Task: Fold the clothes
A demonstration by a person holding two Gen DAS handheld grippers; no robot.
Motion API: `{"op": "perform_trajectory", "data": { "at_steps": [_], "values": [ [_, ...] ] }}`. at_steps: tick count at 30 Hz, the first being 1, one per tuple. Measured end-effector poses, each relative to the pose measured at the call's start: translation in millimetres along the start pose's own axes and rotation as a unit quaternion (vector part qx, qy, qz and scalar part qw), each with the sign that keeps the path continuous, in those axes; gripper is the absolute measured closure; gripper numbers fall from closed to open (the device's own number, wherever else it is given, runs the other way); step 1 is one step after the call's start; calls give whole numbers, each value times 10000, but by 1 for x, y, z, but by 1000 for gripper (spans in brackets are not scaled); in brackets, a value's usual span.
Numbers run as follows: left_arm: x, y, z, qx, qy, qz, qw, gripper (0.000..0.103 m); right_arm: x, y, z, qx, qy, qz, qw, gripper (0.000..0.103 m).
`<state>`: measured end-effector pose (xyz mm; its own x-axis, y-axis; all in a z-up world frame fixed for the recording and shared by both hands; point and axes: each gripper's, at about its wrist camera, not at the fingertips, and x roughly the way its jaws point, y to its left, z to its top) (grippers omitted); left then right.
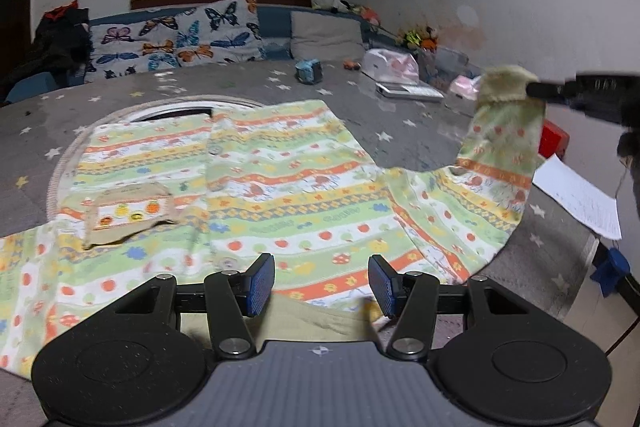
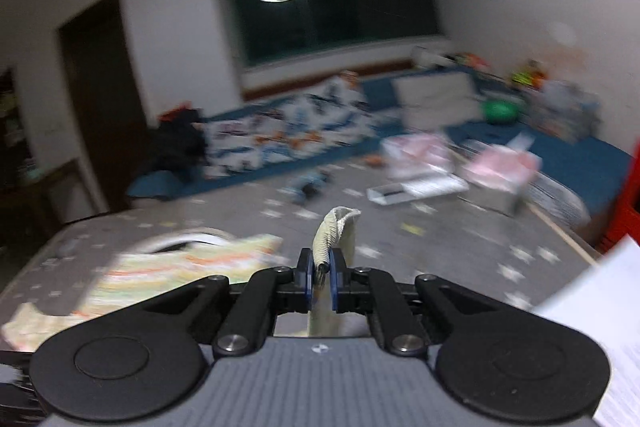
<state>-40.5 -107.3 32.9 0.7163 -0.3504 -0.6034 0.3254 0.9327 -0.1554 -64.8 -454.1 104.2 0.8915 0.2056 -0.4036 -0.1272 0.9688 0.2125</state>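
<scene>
A child's striped shirt (image 1: 256, 195) with fruit and flower prints lies spread on the grey star-patterned table (image 1: 416, 131). It has a beige chest pocket (image 1: 128, 213). My left gripper (image 1: 322, 283) is open and hovers just above the shirt's near hem. My right gripper (image 2: 321, 273) is shut on the ribbed cuff (image 2: 334, 231) of the right sleeve. In the left wrist view the right gripper (image 1: 536, 89) holds that sleeve (image 1: 504, 143) lifted above the table at the right.
A butterfly cushion (image 1: 176, 39) and a grey pillow (image 1: 326, 35) lie along the far bench. A small blue toy (image 1: 308, 71), pink boxes (image 1: 390, 67) and a white device (image 1: 408, 91) sit at the back right. A paper sheet (image 1: 580, 203) lies on the right edge.
</scene>
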Motion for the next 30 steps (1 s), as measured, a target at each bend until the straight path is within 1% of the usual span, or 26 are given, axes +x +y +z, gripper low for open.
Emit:
{"op": "perform_trajectory", "data": {
  "at_steps": [4,8,15,18,21,22,24,26,27,30],
  "values": [
    [-16,16,-2,-190,-173,127,9996,48,13,49,15,-330,-11,722,9968,96],
    [-31,35,-8,-415,-287,315,9982,48,34,99,17,-657,111,1295,9893,96],
    [-46,61,-18,-752,-356,582,9948,48,75,173,1,-1011,566,2018,9725,96],
    [-49,68,-23,-857,-344,633,9937,48,88,199,-11,-1177,787,2213,9649,96],
    [-50,70,-25,-898,-340,677,9931,48,97,218,-24,-1289,946,2312,9597,95],
    [-50,71,-25,-914,-332,692,9929,48,98,221,-28,-1313,994,2324,9586,94],
    [-51,72,-26,-931,-332,696,9927,48,100,227,-36,-1362,1091,2346,9563,88],
    [-52,72,-25,-906,-346,708,9928,48,97,225,-39,-1388,1114,2360,9553,85],
    [-53,72,-24,-896,-359,716,9928,48,93,222,-38,-1402,1101,2350,9555,85],
    [-54,74,-20,-894,-414,743,9924,48,80,203,-35,-1454,1053,2221,9584,83]
  ]
}}
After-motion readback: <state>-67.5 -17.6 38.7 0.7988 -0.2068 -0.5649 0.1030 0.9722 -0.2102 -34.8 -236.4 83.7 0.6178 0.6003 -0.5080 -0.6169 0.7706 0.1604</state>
